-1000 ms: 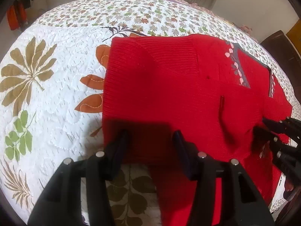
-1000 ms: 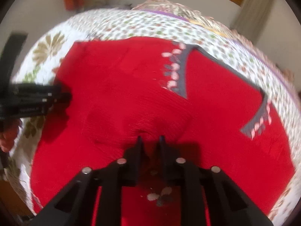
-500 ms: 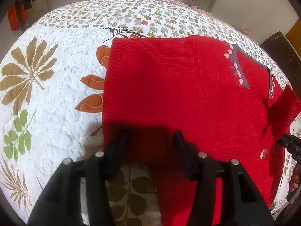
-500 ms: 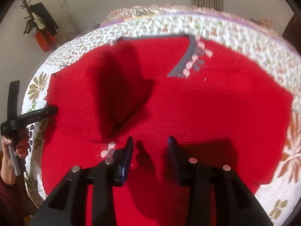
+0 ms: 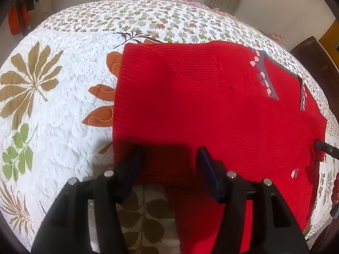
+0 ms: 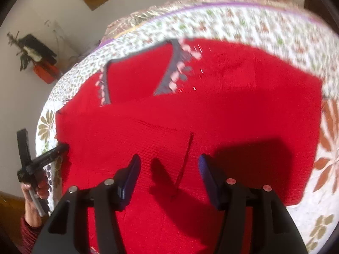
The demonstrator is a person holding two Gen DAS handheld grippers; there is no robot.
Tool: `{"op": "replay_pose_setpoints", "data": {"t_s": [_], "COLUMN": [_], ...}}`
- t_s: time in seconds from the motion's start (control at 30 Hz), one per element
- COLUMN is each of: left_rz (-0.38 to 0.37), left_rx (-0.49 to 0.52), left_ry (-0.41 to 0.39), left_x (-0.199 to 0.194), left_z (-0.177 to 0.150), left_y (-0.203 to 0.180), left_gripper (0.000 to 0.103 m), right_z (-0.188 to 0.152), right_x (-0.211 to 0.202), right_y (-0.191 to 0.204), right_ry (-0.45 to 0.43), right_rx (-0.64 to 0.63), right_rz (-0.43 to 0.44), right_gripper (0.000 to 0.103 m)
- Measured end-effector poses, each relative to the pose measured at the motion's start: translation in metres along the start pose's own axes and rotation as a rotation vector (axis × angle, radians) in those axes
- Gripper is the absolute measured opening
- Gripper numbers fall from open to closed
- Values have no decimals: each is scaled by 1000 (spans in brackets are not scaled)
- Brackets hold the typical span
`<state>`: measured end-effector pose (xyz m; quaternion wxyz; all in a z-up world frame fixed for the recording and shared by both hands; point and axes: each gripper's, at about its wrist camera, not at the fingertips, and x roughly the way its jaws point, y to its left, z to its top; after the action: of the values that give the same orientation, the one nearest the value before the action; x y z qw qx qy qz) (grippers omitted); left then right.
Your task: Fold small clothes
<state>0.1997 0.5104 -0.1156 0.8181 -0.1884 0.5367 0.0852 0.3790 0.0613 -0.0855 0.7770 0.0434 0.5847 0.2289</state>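
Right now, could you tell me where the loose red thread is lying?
In the right wrist view, the loose thread lies on the red sweater, in the open gap ahead of the right gripper.

left wrist: close above the bed (image 5: 53, 110), looking down past its own jaws toward 12 o'clock, sweater (image 5: 211, 114) from centre to 3 o'clock | right wrist: close over the sweater (image 6: 190, 114), tilted, blurred | shared: sweater, quilt; the other tool's tip shows at 3 o'clock and at 9 o'clock
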Motion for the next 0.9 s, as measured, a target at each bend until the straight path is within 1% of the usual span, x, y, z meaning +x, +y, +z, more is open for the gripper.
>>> {"op": "replay_pose_setpoints", "data": {"t_s": [0.07, 0.13, 0.2, 0.27, 0.3, 0.33, 0.5, 0.53, 0.6, 0.63, 0.67, 0.7, 0.77, 0.83, 0.9], "left_rz": [4, 12, 15, 16, 15, 13, 10, -7, -70, -129, -165, -175, -121, -34, 25], "left_rx": [4, 7, 11, 13, 11, 10, 6, -9, -54, -94, -122, -137, -125, -79, -45], "left_ry": [-2, -4, -5, -5, -5, -6, -6, -3, -7, -17, -31, -47, -80, -100, -90], "left_x": [0, 0, 1, 2, 2, 2, 1, -4, -15, -24, -32, -38, -47, -47, -38], "left_z": [0, 0, 0, 2, 2, 2, 3, 5, 8, 11, 14, 16, 22, 26, 28], "left_y": [-2, -5, -6, -9, -9, -10, -12, -10, -3, 2, 6, 8, 6, -3, -14], "left_gripper": [59, 60, 61, 61, 62, 62, 62, 62, 62, 62, 62, 62, 62, 62, 63], "right_z": [0, 1, 1, -1, -1, -2, 0, 1, 4, 6, 9, 11, 15, 18, 19], "right_x": [10, 13, 14, 15, 15, 15, -8, -17, -30, -41, -49, -57, -70, -75, -72], "right_y": [-3, 2, 10, 17, 17, 17, 15, 15, 16, 15, 14, 12, 2, -13, -27], "right_ry": [9, -7, -19, -22, -21, -22, -78, -89, -114, -139, -158, -176, -207, -223, -216], "right_rx": [16, 5, -19, -47, -51, -43, -45, -51, -63, -68, -71, -72, -63, -35, 0], "right_rz": [8, 9, 33, 25, 21, 39, 98, 109, 110, 100, 94, 86, 43, 5, -20], "right_gripper": [55, 47, 42, 25, 11, 9, 7, 7, 7, 7, 7, 7, 7, 7, 7]}}
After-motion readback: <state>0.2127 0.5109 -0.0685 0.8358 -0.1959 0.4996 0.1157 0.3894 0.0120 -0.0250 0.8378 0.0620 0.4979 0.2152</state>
